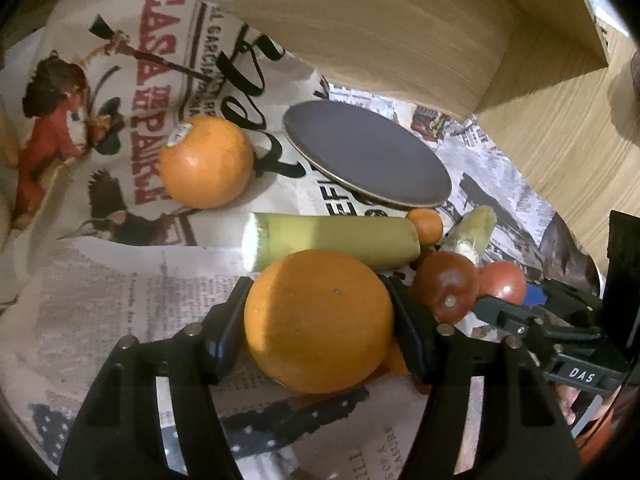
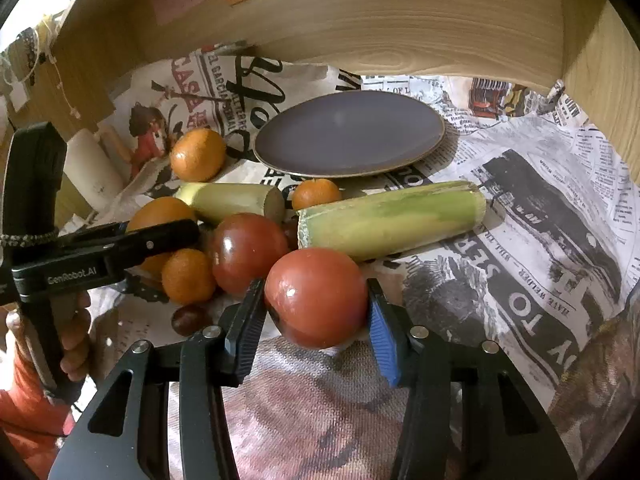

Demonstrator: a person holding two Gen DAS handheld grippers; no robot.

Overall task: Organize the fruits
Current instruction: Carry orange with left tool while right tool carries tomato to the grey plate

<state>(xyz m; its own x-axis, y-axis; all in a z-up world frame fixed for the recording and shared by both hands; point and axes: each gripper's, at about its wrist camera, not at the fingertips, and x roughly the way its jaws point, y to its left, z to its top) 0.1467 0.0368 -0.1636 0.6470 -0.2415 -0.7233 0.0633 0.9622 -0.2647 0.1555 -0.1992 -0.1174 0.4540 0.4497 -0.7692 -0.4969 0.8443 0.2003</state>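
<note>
My left gripper is shut on a large orange; it also shows in the right wrist view behind the left gripper's fingers. My right gripper is shut on a red tomato, which also shows in the left wrist view. A dark round plate lies empty behind the fruit. Another orange with a sticker sits left of it. A second tomato, small mandarins and two green cane pieces lie between.
Everything lies on newspaper-print cloth over a wooden table. A wooden wall runs close behind the plate. A white cylinder stands at the left. A small dark fruit lies near my right gripper.
</note>
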